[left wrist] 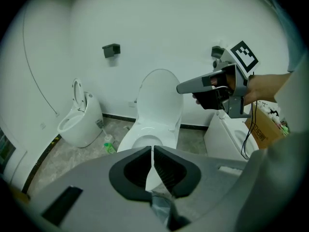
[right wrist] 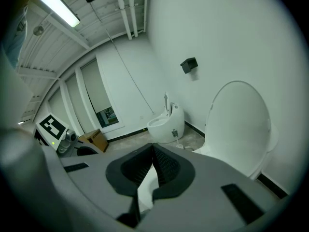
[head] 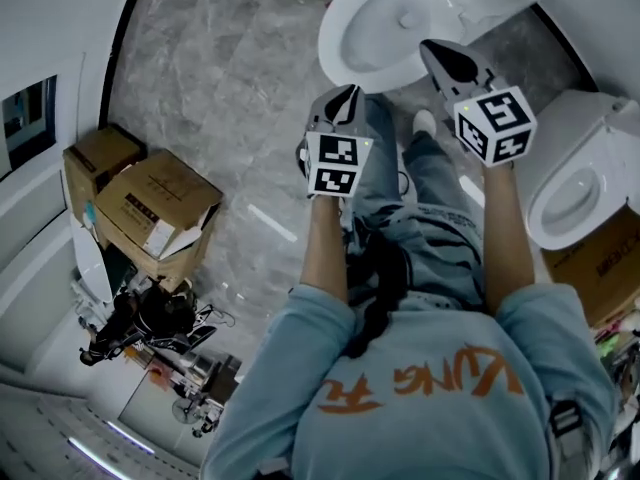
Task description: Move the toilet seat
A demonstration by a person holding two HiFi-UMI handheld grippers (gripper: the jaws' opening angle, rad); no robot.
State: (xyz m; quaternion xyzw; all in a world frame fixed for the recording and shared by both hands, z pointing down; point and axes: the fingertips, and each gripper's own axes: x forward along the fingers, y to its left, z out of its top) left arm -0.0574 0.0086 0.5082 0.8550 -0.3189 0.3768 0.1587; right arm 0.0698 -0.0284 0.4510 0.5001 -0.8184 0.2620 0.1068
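The head view looks steeply down past the person's shoulders onto the left gripper (head: 349,92), the right gripper (head: 427,48) and the toilet (head: 345,28) at top centre. The left gripper view faces that toilet head-on and slightly downward, with the right gripper at upper right. The right gripper view sits nearer, aimed across its raised lid (right wrist: 239,124) at right. Both gripper views share the second toilet (right wrist: 166,122).

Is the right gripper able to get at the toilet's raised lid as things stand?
Probably yes: nothing stands between the right gripper and the raised lid just ahead, though its shut jaws would need opening first.
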